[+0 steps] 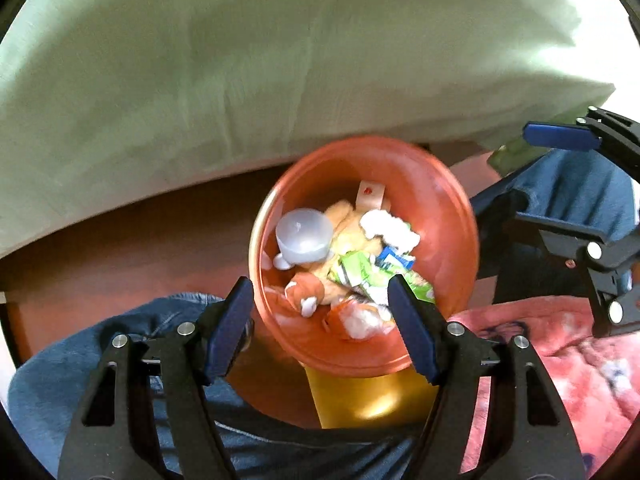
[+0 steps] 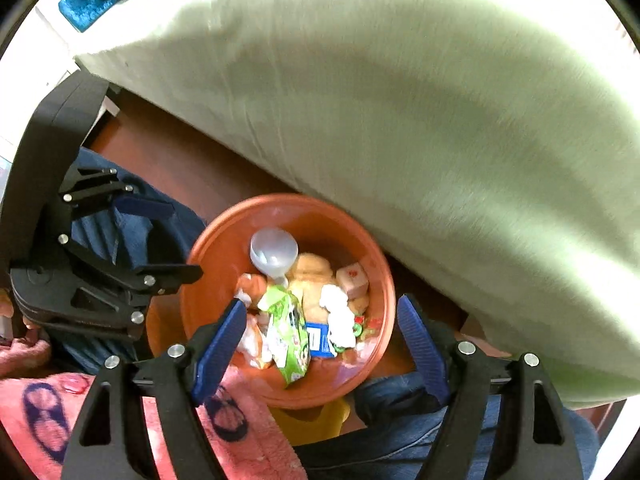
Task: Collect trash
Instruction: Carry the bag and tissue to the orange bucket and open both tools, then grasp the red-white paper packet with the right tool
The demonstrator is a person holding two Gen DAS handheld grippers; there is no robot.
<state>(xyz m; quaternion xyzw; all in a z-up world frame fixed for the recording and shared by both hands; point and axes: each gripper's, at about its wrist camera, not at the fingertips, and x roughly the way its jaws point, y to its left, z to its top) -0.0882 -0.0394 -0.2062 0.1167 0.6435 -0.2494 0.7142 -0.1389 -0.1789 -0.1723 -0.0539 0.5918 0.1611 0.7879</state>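
An orange bin (image 1: 440, 216) sits below both grippers; it also shows in the right wrist view (image 2: 208, 280). It holds trash: a white plastic cup (image 1: 304, 236) (image 2: 274, 250), a green wrapper (image 1: 360, 272) (image 2: 288, 332), crumpled white tissue (image 1: 390, 230) (image 2: 338, 314) and orange peel-like scraps (image 1: 304, 286). My left gripper (image 1: 320, 300) is open and empty above the bin's near rim. My right gripper (image 2: 322, 320) is open and empty above the bin. The right gripper also shows at the right of the left wrist view (image 1: 580, 184), and the left gripper shows at the left of the right wrist view (image 2: 156, 236).
A pale green mattress or cushion (image 1: 240, 72) (image 2: 400, 100) overhangs behind the bin. The floor is brown wood (image 1: 120, 240). The person's blue jeans (image 1: 80, 360) (image 2: 400, 400) and a pink blanket (image 1: 560, 360) (image 2: 48, 380) lie close below. A yellow object (image 1: 360, 396) sits under the bin.
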